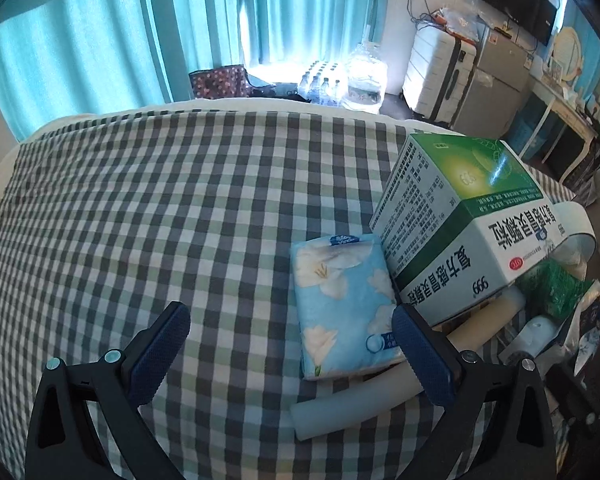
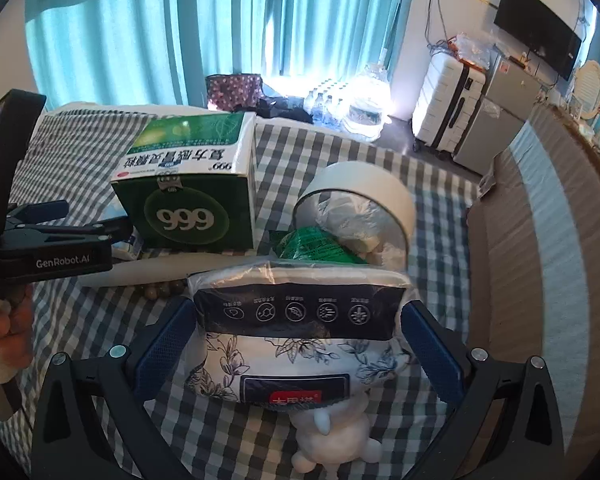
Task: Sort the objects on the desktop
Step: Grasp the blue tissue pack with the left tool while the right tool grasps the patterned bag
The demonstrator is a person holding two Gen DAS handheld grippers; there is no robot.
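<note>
Our right gripper (image 2: 298,340), jaws wide, straddles the wipes pack (image 2: 298,320) on the checked bed (image 2: 439,208) without gripping it. We judge it soft, light and slippery: grip its short sides. Left gripper (image 1: 288,344) gapes empty; tissue pack (image 1: 343,304) at 1 o'clock.

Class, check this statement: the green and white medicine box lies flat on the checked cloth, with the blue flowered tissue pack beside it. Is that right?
Not quite. The medicine box is not flat on the checked cloth: it sits tilted, propped on the white tube and other items. The left wrist view shows this. The tissue pack does lie beside it.
</note>
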